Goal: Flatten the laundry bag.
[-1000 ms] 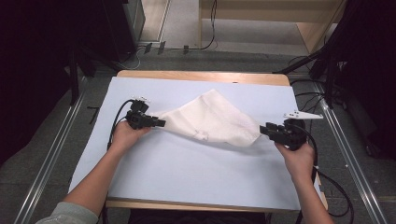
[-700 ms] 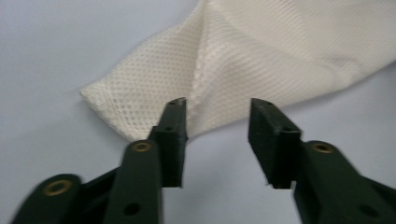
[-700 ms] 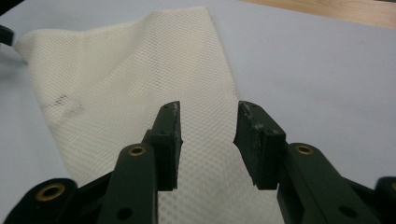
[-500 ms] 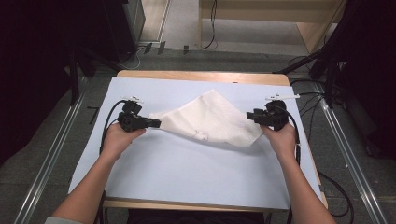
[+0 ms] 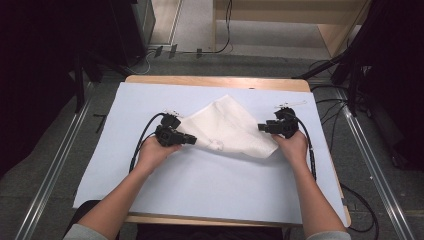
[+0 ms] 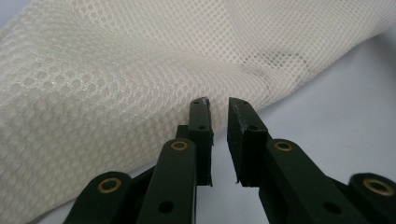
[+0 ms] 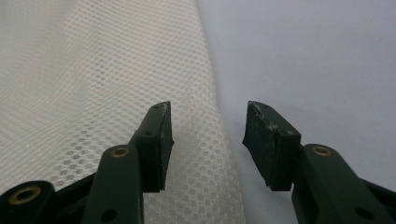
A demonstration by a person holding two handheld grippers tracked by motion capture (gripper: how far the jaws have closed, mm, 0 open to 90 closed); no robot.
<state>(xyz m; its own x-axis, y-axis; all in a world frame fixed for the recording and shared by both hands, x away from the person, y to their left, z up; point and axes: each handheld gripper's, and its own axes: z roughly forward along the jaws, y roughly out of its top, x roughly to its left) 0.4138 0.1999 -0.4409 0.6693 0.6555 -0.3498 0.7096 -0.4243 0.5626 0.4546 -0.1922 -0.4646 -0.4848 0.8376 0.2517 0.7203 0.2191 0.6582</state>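
Since a second ago both hands have drawn inward, bunching the white mesh cloth (image 5: 227, 127) at mid-counter (image 5: 200, 190). Left hand-held gripper (image 6: 218, 103), jaws barely parted, touches the cloth's left edge without a grip. Right hand-held gripper (image 7: 208, 116) gapes wide astride the right edge. Forearms lie low; black cables (image 5: 142, 140) trail beside them.

Mesh cloth (image 5: 232, 130): white, open honeycomb weave, soft, matt, faintly see-through where single-layered. Left gripper (image 6: 218, 103) and right gripper (image 7: 208, 109): jaws of matt black plastic, brass-coloured metal rivets at the pivots; pad faces rough, scuffed with pale wear. Table sheet (image 5: 210, 185): pale blue, smooth, matt. Table edge (image 5: 215, 80): light wood.
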